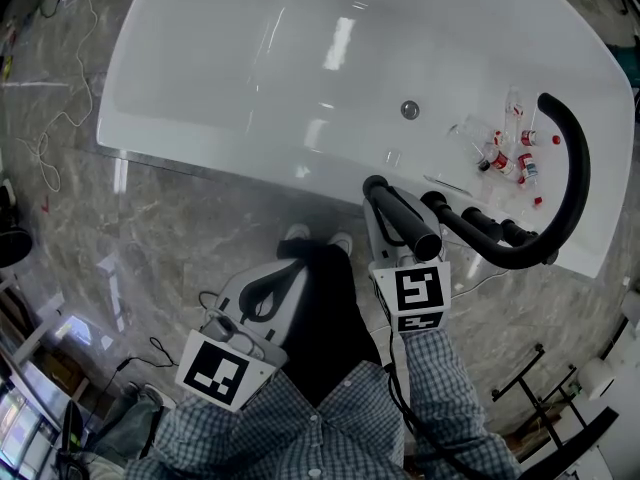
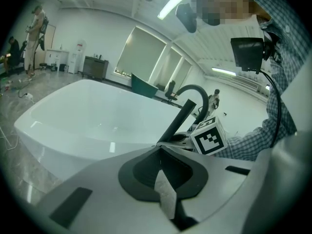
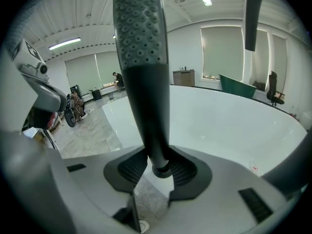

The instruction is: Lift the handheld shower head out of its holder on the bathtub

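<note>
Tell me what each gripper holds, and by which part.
The right gripper grips the shower head by the lower end of its handle. The left gripper holds nothing, jaws together.

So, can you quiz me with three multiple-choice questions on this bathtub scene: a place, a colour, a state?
1. Where are the small bottles? A on a shelf; B inside the bathtub; C in a basket.
2. What colour is the shower head? A white; B red; C black.
3. The right gripper is: A open, empty; B shut on the shower head; C shut on a bottle.
Answers: B, they lie on the tub's floor; C, it shows black; B, its jaws clamp the handle.
</note>
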{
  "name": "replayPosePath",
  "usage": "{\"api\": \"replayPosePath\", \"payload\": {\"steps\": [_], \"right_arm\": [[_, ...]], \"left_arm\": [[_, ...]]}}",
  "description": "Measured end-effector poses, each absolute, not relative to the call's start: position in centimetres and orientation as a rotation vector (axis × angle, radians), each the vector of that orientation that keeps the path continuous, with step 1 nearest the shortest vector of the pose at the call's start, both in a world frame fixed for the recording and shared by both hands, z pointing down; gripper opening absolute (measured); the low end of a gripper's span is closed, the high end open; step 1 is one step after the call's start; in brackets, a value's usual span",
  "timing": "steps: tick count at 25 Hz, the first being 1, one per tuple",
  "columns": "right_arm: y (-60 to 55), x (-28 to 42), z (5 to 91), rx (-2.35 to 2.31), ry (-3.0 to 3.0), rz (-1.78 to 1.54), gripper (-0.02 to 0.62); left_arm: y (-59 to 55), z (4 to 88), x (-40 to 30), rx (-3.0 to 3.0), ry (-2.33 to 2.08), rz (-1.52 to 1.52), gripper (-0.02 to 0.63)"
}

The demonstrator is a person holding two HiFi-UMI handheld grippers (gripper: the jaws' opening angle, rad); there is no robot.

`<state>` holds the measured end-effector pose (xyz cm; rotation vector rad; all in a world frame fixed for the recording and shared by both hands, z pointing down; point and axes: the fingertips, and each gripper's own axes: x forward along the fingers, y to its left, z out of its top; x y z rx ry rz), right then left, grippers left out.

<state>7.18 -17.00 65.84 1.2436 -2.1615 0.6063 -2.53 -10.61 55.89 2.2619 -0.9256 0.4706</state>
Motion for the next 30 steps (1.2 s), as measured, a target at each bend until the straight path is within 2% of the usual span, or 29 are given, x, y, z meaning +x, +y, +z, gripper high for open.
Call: {"api": "replayPosePath", "payload": {"steps": [30], "right_arm": [[-14.8,6.1,52.8,1.311,-2.135,0.574,0.127]], "left_arm": [[-10.2,45.6,-4.7,2.351,-0.937,0.470,0.002]]}}
